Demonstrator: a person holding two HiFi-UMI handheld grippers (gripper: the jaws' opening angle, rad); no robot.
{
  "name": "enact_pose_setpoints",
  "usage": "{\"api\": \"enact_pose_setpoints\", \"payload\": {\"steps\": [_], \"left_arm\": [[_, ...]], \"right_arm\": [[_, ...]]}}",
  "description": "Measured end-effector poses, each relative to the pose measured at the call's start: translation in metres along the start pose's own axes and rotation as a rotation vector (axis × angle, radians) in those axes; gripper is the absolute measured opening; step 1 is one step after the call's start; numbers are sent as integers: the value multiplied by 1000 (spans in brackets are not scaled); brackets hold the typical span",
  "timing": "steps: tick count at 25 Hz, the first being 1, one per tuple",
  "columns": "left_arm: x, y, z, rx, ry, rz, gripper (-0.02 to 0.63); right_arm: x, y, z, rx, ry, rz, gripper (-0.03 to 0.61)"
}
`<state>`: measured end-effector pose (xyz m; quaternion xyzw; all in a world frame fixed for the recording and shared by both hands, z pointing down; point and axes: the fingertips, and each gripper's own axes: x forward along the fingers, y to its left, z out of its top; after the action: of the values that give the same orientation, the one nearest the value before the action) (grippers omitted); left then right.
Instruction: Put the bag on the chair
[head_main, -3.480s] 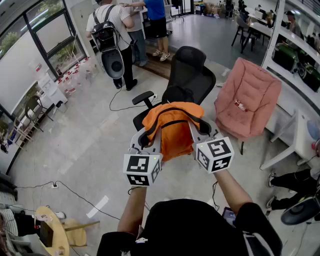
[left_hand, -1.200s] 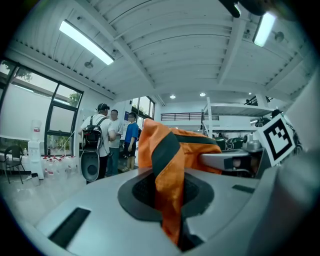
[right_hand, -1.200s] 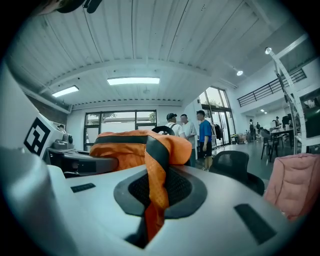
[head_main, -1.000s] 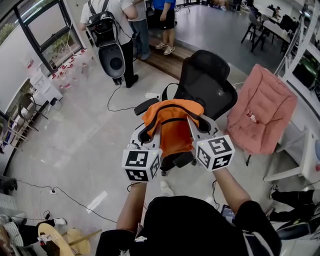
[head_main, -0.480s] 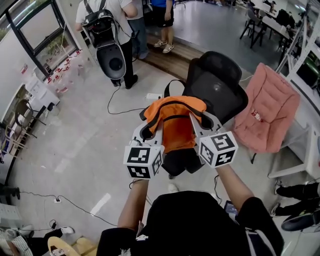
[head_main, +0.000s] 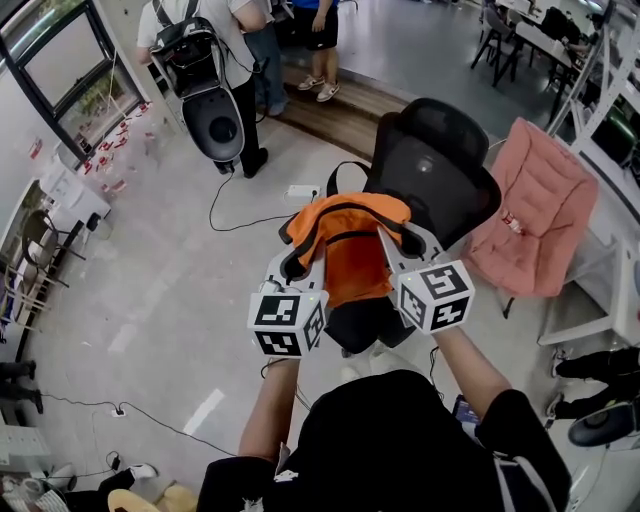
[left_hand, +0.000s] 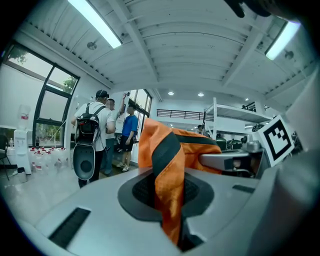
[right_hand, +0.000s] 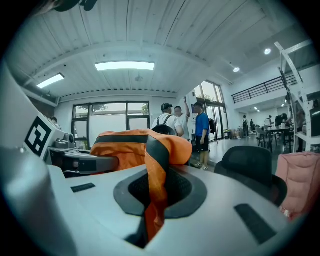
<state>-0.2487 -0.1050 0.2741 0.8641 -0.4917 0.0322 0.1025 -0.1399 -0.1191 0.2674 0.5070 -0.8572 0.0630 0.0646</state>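
An orange bag (head_main: 352, 250) with black trim hangs between my two grippers, above the seat of a black mesh office chair (head_main: 432, 170). My left gripper (head_main: 287, 268) is shut on the bag's left strap (left_hand: 167, 185), pinched between its pads. On the other side my right gripper (head_main: 407, 243) is shut on the right strap (right_hand: 152, 187). The bag (right_hand: 127, 145) bulges above the jaws in the right gripper view, with the chair back (right_hand: 250, 167) just beyond to the right. The chair's seat is mostly hidden under the bag.
A pink padded chair (head_main: 530, 220) stands right of the office chair. Several people (head_main: 215, 60) stand at the back left, one wearing a black backpack. A white power strip and cable (head_main: 300, 192) lie on the grey floor. Shelving (head_main: 600, 300) runs along the right edge.
The view has closed in on the office chair, which now sits directly behind and under the bag. Both grippers keep the same hold on the straps.
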Motion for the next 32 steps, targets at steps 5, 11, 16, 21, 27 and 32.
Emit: {"api": "enact_pose_setpoints", "payload": {"steps": [5, 11, 16, 21, 27, 32], "left_arm": [[14, 8, -4, -13, 7, -9, 40], [43, 11, -10, -17, 28, -15, 40], [78, 5, -20, -18, 55, -32, 40], [123, -3, -31, -32, 81, -55, 41], [185, -7, -47, -42, 119, -61, 41], [237, -2, -73, -32, 168, -63, 41]], "right_arm": [[11, -8, -4, 1, 13, -6, 11], [25, -31, -15, 22, 26, -21, 11], [33, -62, -25, 48, 31, -41, 11], [46, -103, -39, 70, 59, -55, 11], [72, -157, -57, 102, 93, -67, 11], [96, -197, -86, 144, 128, -73, 11]]}}
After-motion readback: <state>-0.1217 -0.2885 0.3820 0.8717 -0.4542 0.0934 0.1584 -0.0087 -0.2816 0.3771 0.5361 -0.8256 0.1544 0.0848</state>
